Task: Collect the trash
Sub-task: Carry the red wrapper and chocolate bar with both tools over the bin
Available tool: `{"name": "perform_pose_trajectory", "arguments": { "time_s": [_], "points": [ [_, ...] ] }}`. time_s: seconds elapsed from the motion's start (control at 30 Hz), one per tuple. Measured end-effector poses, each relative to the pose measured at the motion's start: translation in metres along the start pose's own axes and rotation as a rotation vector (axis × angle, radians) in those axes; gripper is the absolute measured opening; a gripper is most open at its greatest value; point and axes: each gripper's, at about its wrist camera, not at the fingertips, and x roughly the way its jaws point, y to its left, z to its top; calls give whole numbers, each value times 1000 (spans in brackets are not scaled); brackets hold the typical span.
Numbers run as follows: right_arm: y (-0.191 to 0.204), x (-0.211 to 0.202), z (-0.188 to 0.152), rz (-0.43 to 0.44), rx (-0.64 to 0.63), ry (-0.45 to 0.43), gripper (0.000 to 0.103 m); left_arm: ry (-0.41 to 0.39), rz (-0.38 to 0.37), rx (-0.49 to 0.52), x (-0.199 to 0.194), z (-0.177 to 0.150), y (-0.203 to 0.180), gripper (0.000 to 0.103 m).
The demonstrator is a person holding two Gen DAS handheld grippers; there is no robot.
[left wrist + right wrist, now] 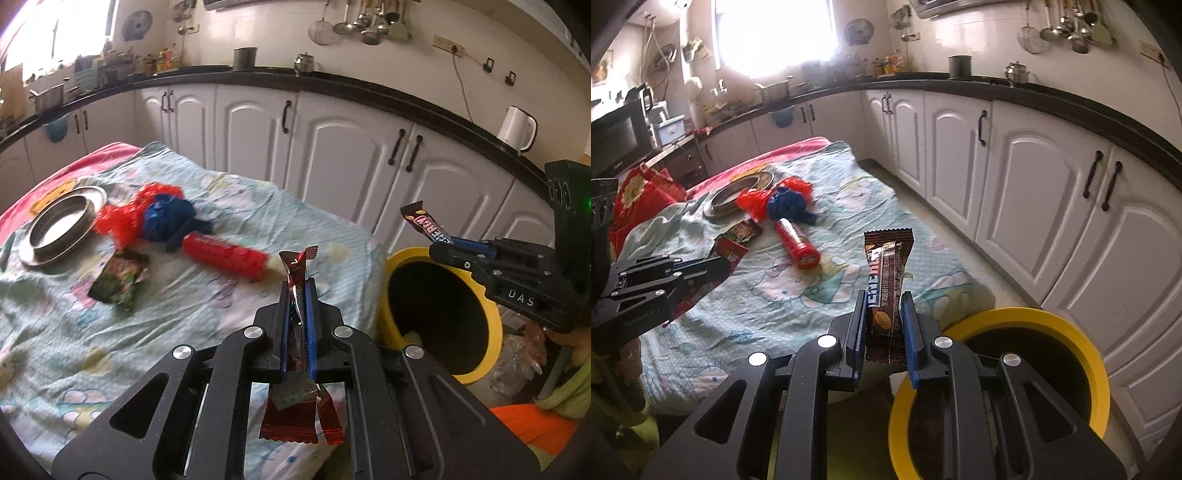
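My left gripper [298, 286] is shut on a red foil wrapper [295, 269] and holds it above the table's right part; it also shows in the right wrist view [726, 264]. My right gripper [884, 297] is shut on a brown snack bar wrapper [886, 266], just left of and above the yellow bin [1086, 354]; from the left wrist view it [448, 242] hangs over the bin's rim [491, 314] with the bar [424, 221] sticking out. A green wrapper [120, 280], a red tube [225, 254] and a red-and-blue bundle [155, 218] lie on the cloth.
A steel plate [55, 229] sits at the table's far left on the patterned cloth [184, 317]. White cabinets [332, 147] under a black counter run behind. A white kettle [517, 127] stands on the counter. A clear plastic bag [517, 362] lies beside the bin.
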Motion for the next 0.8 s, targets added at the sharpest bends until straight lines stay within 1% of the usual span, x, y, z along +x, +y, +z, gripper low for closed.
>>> {"name": "perform_pose_trajectory", "arguments": {
  "time_s": [0.37, 0.5, 0.8],
  "points": [
    [-29, -27, -5, -39, 75, -53, 17, -21, -86, 26, 13, 15, -39, 3],
    [-44, -35, -9, -60, 118, -63, 18, -13, -122, 40, 20, 17, -55, 3],
    [-77, -46, -21, -100, 201, -73, 18, 16, -179, 86, 36, 14, -87, 4]
  ]
}}
